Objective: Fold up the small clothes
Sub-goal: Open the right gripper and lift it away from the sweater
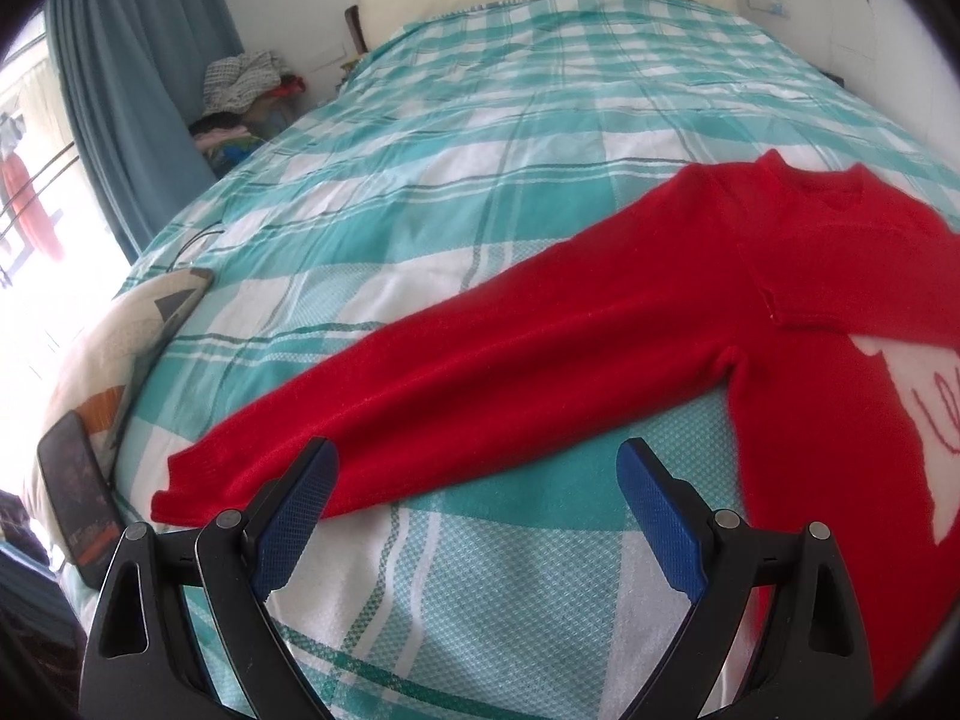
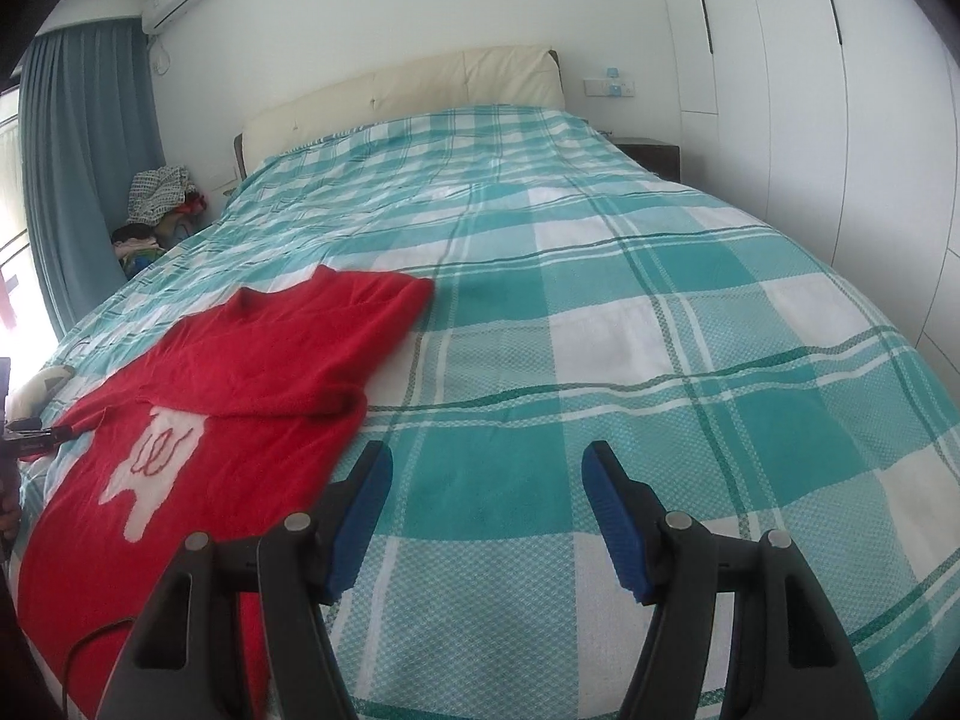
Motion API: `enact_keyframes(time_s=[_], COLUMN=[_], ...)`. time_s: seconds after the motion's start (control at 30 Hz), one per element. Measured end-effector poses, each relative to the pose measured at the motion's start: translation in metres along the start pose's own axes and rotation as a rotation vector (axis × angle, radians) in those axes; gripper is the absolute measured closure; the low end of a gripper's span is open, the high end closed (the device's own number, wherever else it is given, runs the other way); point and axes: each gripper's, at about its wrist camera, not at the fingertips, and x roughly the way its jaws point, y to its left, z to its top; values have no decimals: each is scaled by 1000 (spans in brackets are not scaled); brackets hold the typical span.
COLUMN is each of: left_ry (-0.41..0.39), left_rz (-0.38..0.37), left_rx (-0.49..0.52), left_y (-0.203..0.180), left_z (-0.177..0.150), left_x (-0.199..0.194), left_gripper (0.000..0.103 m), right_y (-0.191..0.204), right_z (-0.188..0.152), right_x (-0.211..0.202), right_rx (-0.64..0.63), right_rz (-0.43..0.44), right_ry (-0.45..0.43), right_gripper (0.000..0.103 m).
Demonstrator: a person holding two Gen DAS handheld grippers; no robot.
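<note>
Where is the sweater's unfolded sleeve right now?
In the left wrist view, the sleeve lies stretched out on the checked bedspread, its cuff by the open left gripper.

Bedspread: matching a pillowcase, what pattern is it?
Teal-and-white plaid bedspread, clearest in the right wrist view.

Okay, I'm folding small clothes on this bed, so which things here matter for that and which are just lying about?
For the job:
red sweater
left claw, open
right claw, open
bed cover

Lying about:
phone
cushion
clothes pile
curtain
</note>
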Motion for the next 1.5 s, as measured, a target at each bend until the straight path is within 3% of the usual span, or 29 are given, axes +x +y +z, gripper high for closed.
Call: enact_keyframes(time_s=[0.8, 0.97, 1.2, 1.5], left_ry=[-13, 10, 33, 30], left_rz=[0, -77, -103, -101], left_rx=[15, -77, -226, -170], left_y=[-1, 12, 39, 31], left_z=[1, 3, 3, 4], left_x=[-4, -2, 2, 1], left_gripper=[8, 8, 8, 8], right_y=[3, 3, 3, 4], right_z=[-5, -5, -7, -9], right_x=[2, 3, 4, 6], right_rx=[10, 5, 3, -5], right_rz=[3, 5, 0, -3], right_ry=[12, 15, 21, 27], right_gripper=[37, 37, 37, 37])
